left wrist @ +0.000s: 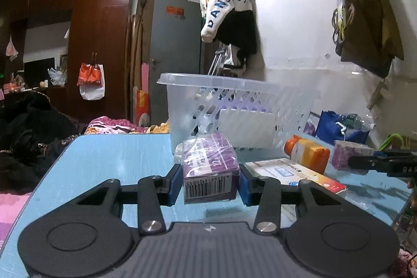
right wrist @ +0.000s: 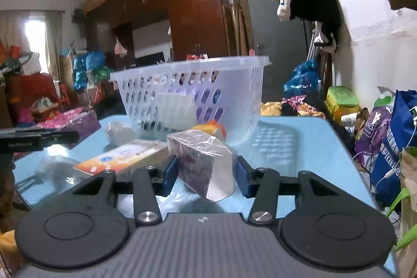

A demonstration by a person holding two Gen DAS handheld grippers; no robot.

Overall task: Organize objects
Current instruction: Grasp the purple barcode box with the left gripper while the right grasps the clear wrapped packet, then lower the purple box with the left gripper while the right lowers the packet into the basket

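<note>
- Left gripper (left wrist: 210, 180) has its blue pads clamped on a purple tissue pack (left wrist: 210, 168) wrapped in clear film, barcode end facing the camera; the pack looks lifted just clear of the desk (left wrist: 109, 160)
- Right gripper (right wrist: 206, 172) is pinched on a second film-wrapped tissue pack (right wrist: 204, 160), this one tilted, one corner hanging low; a skewed grip, so it may swing on the way
- Both packs sit low and in front of the clear plastic basket (right wrist: 192, 93); my read is they're bound for it, and each must rise over the rim first
- Left on the desk between the grippers: a flat medicine box (left wrist: 294, 173) and an orange-capped bottle (left wrist: 307, 153) lying on its side, near the basket's foot; the basket already holds some items
- Surface is pale blue and glossy; it mirrors the basket's slots
- Room is crowded; a dark red wardrobe (left wrist: 99, 43), a grey door (left wrist: 174, 56), clothes hung on the white wall, bags piled beside the desk
</note>
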